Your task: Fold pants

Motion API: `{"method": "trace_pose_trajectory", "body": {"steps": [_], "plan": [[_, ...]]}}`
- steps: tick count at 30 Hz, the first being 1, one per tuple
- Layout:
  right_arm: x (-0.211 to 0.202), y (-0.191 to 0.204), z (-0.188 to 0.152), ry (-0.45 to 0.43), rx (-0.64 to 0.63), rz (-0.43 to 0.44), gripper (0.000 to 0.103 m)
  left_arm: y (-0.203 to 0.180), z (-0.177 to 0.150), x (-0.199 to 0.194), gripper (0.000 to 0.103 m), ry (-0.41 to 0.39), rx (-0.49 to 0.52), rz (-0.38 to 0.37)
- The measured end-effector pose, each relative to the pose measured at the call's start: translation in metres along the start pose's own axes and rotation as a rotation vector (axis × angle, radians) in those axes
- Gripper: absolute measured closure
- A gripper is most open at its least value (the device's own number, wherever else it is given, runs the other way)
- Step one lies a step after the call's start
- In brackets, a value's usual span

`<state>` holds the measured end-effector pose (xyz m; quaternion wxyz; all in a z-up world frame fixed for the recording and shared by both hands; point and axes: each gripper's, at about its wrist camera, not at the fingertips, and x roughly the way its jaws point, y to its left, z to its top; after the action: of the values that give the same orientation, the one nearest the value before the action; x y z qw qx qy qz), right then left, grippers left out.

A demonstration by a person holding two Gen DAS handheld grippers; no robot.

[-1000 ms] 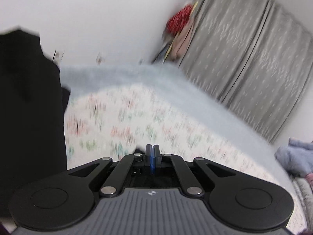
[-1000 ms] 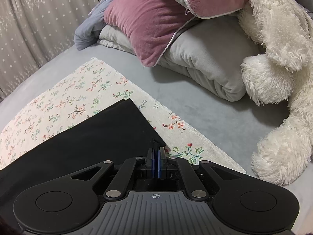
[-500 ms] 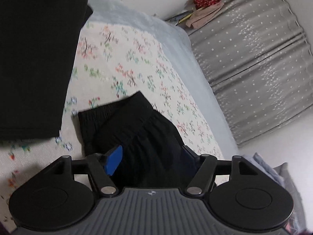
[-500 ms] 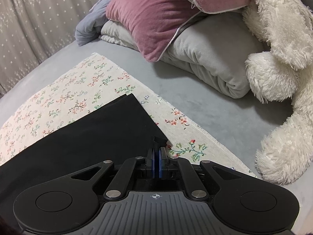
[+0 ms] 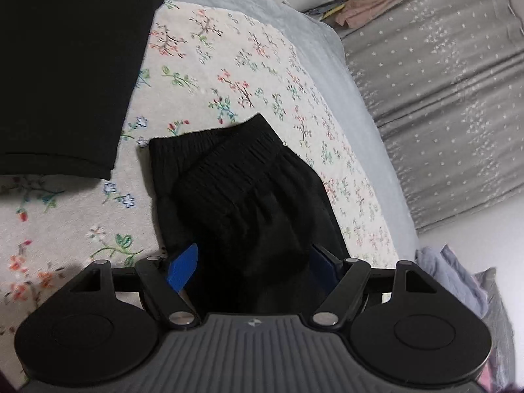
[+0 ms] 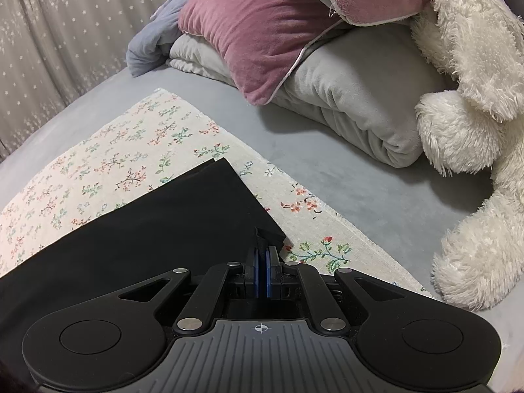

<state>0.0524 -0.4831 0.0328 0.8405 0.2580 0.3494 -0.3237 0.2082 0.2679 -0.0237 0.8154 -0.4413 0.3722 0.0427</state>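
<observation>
Black pants (image 5: 249,190) on floral cloth (image 5: 229,75), both grippers engaged.

Left gripper (image 5: 253,262): jaws spread wide over the bunched waistband; fabric hides the right pad's lower part. Right gripper (image 6: 262,263): clenched on a pants corner (image 6: 267,234); the garment's near portion runs out of frame.

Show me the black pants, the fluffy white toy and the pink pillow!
black pants (image 5: 235,190), left wrist view, on the gathered waistband.
fluffy white toy (image 6: 468,124), right wrist view, on its furry body.
pink pillow (image 6: 249,39), right wrist view, on its front face.
</observation>
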Motion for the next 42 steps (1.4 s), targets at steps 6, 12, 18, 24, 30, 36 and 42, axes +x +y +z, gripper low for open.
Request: {"method": "trace_pose_trajectory", "body": {"steps": [6, 12, 18, 24, 30, 36, 42], "plan": [[0.0, 0.003, -0.002, 0.0, -0.012, 0.0, 0.098, -0.005, 0.006, 0.01, 0.088, -0.135, 0.027, 0.036], [0.001, -0.001, -0.001, 0.011, -0.004, 0.04, 0.099, -0.017, 0.015, -0.018, 0.1, -0.263, 0.085, 0.008], [0.0, 0.004, -0.003, 0.021, -0.014, 0.055, 0.1, -0.02, 0.019, -0.035, 0.099, -0.234, 0.165, 0.052], [-0.01, -0.001, -0.004, -0.012, -0.007, -0.012, 0.1, 0.0, 0.01, -0.007, 0.092, -0.1, 0.15, 0.123], [-0.002, 0.006, -0.009, 0.022, -0.085, -0.059, 0.1, -0.004, 0.01, -0.001, 0.089, -0.122, 0.195, 0.186], [-0.003, 0.0, -0.01, 0.041, -0.081, -0.042, 0.1, -0.016, 0.007, -0.004, 0.087, -0.16, 0.279, 0.246], [-0.002, -0.001, -0.011, 0.052, -0.084, -0.036, 0.1, -0.02, 0.004, 0.002, 0.087, -0.17, 0.332, 0.279]]}}
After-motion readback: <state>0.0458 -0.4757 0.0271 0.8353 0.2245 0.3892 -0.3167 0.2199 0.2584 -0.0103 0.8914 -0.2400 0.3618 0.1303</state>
